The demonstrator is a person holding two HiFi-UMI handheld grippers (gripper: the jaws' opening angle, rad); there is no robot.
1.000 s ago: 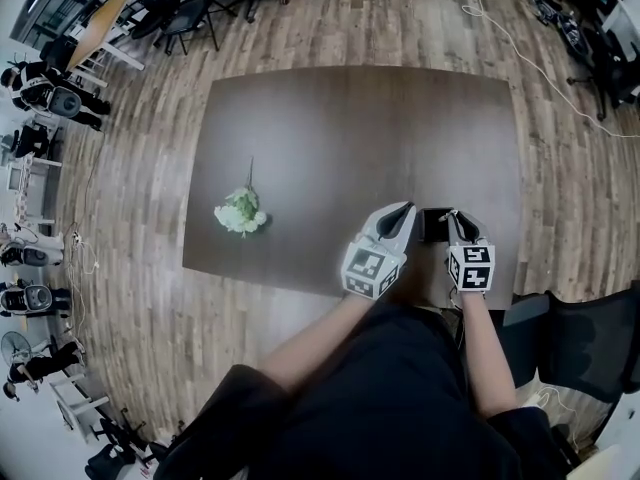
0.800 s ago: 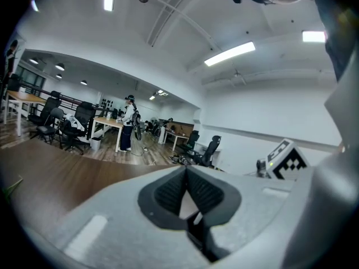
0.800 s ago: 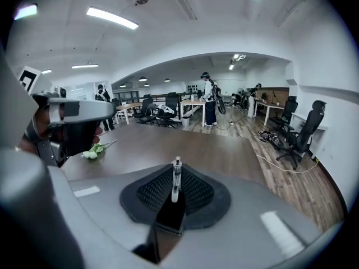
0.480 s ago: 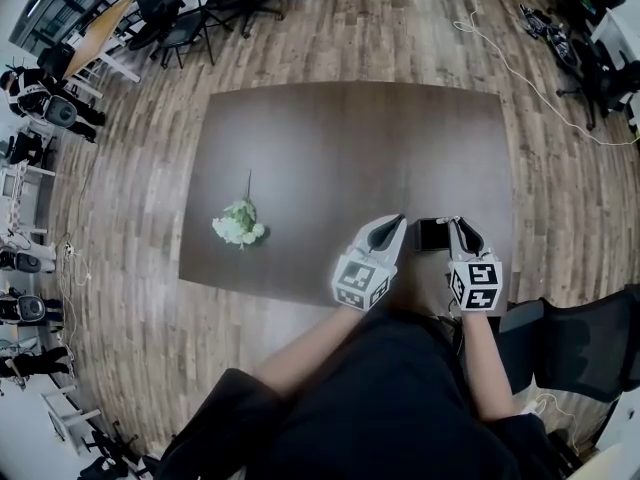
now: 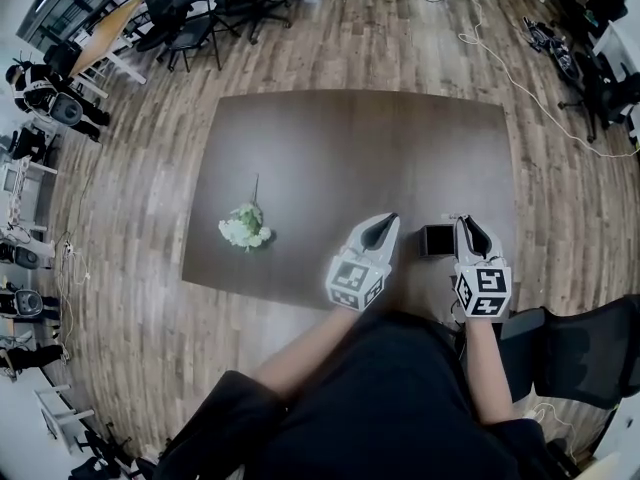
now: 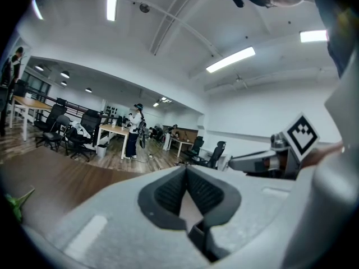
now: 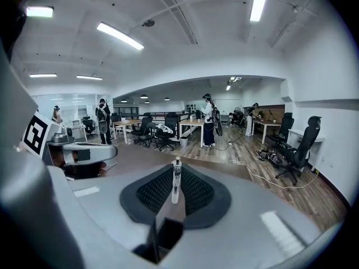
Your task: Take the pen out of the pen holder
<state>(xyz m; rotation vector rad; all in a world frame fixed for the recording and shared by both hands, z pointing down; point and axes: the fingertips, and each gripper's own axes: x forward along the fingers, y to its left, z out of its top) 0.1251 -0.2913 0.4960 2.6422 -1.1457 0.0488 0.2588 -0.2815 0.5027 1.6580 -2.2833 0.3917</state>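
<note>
**Pen.** The pen [image 7: 176, 179] stands upright between the pads of the right gripper [image 7: 175, 174]. Jaw state: closed on the pen barrel, with the pads pressing it from both sides. The barrel is pale and slim with a narrower cap end on top. Any print on it is too small to read.

**Pen holder.** In the head view the pen holder [image 5: 437, 239] is a small black square box. It stands on the table [image 5: 330, 138] close to the near edge, between the two grippers. The right gripper sits just beside it on the right and the left gripper [image 5: 381, 225] is near it on the left. The inside of the box shows as a dark patch, and its contents cannot be made out. The head view does not show whether the pen's lower end is above the rim.

**Left gripper.** Jaw state: closed, tips together, nothing between the pads. It points across the table, level with the right gripper.

**Markings.** Each gripper carries a cube with black-and-white square markers [image 5: 483, 290]. These are patterns, not text.

**Surroundings.** A bunch of pale flowers [image 5: 243, 228] with a green stem lies on the left part of the table, well apart from the holder. The table is dark brown and stands on a wood floor [image 5: 150, 268]. Office chairs [image 5: 190, 23] and desks stand beyond it.
</note>
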